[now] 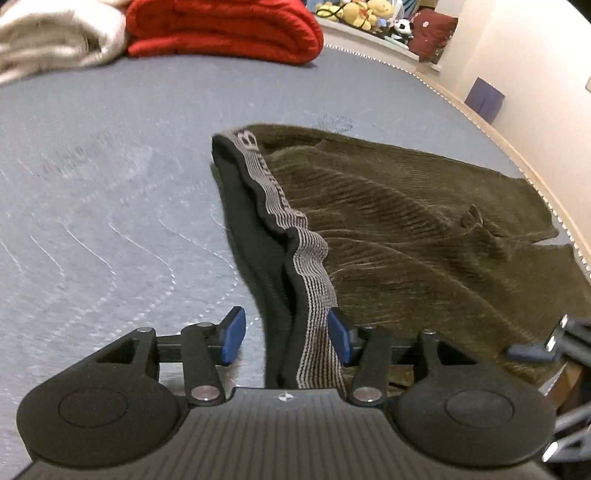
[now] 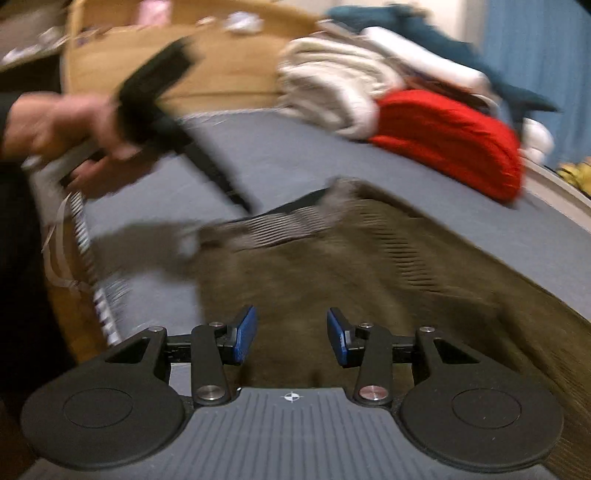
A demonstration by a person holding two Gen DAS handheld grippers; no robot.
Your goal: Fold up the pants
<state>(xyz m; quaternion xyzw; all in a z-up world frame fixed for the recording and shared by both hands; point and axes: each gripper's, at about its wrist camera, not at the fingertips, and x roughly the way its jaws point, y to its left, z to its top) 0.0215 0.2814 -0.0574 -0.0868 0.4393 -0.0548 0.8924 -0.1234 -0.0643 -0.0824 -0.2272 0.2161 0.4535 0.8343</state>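
Olive corduroy pants [image 1: 406, 221] lie spread on the blue-grey mattress [image 1: 110, 184], legs running to the right edge. Their grey striped waistband [image 1: 314, 280], black inside, is bunched up and runs between the pads of my left gripper [image 1: 287, 335]. The jaws stand open: the band lies against the right pad, and the left pad is clear of it. In the blurred right wrist view my right gripper [image 2: 291, 336] hovers open over the olive cloth [image 2: 332, 266] with nothing pinched. A hand [image 2: 62, 125] holds the left gripper [image 2: 155, 92] at the waistband [image 2: 280, 225].
A folded red blanket [image 1: 221, 29] and a cream one [image 1: 55, 40] lie at the far side of the mattress. Plush toys [image 1: 362, 14] sit on a ledge behind. The mattress's piped edge [image 1: 480, 118] curves along the right by the wall. A wooden board [image 2: 221, 66] stands behind.
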